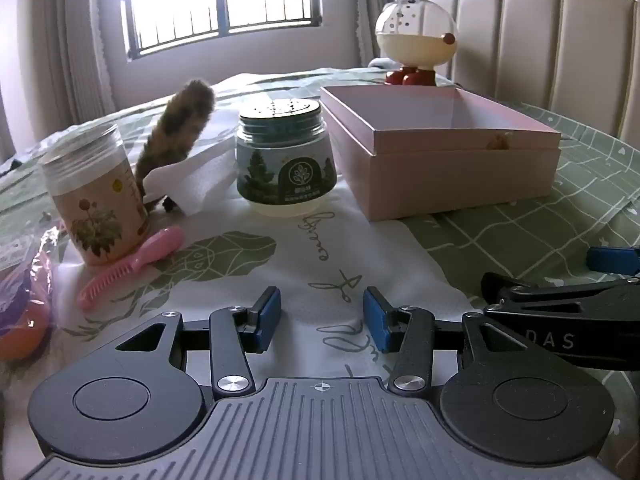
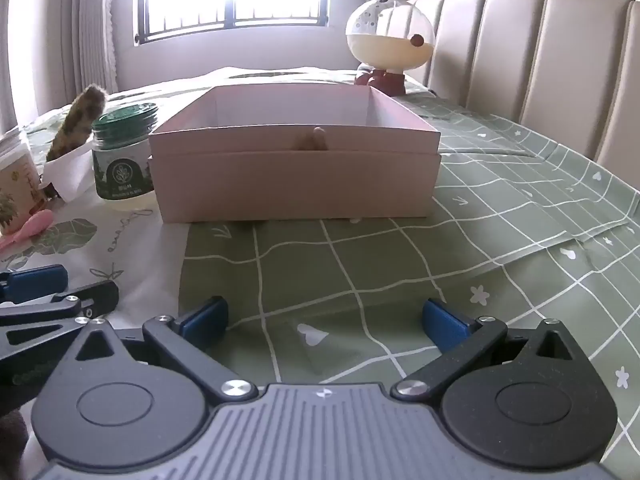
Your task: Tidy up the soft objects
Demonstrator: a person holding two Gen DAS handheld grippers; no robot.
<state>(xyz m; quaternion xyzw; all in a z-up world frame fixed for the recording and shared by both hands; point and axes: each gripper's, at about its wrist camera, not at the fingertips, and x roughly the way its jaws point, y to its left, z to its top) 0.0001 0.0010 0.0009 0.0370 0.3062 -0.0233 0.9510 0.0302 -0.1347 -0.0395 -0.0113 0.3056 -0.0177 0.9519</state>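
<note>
We look from both wrists, low over bed, tilted down, facing barred window [image 1: 224, 4]. Left view sits left, near green-lidded glass jar [image 1: 285, 160]; open pink cardboard box [image 1: 460, 172] off to right. Right view sits right, square on to pink box [image 2: 296, 184], closer to it; jar [image 2: 122, 168] at left edge. We share box, jar, window, round cream dome-headed lamp [image 1: 416, 36]. Each view catches other gripper at its edge.
</note>
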